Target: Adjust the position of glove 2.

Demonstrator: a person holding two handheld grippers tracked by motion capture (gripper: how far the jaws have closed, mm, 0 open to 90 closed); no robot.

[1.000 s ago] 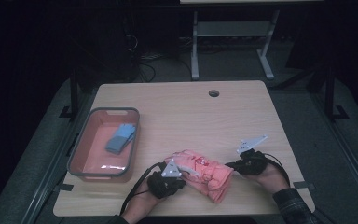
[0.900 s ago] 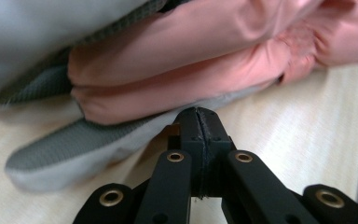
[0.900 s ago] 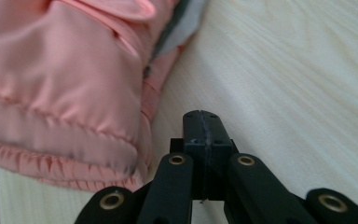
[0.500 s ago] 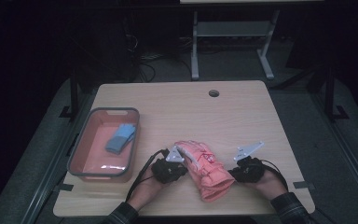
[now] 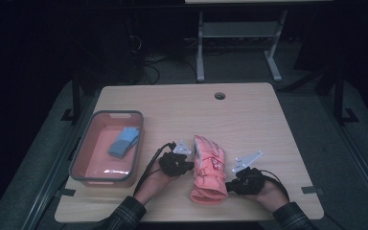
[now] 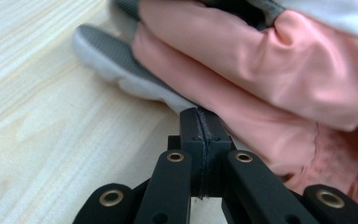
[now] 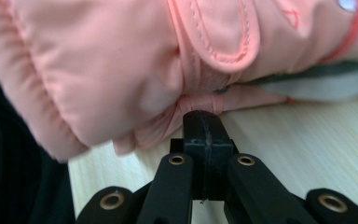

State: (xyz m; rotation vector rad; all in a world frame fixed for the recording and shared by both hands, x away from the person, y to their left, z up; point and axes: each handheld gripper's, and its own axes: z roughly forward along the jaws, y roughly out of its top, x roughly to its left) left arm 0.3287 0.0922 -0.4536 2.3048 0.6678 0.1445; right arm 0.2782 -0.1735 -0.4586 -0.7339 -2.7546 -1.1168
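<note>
While your two hands come in over the near edge of the worktop (image 5: 278,120), the pink glove (image 5: 208,168) lies between them, cuff toward you, fingers pointing away. Your left hand-held gripper (image 6: 200,122) has its jaws pressed fully together with nothing between them, the tip touching the glove's grey palm side. Your right hand-held gripper (image 7: 203,122) is closed the same way, empty, its tip against the glove near the cuff strap. To your left, a red tray (image 5: 84,158) holds a blue cloth (image 5: 123,142). Beyond the glove, bare wood runs to the far edge and its cable hole (image 5: 220,95).
</note>
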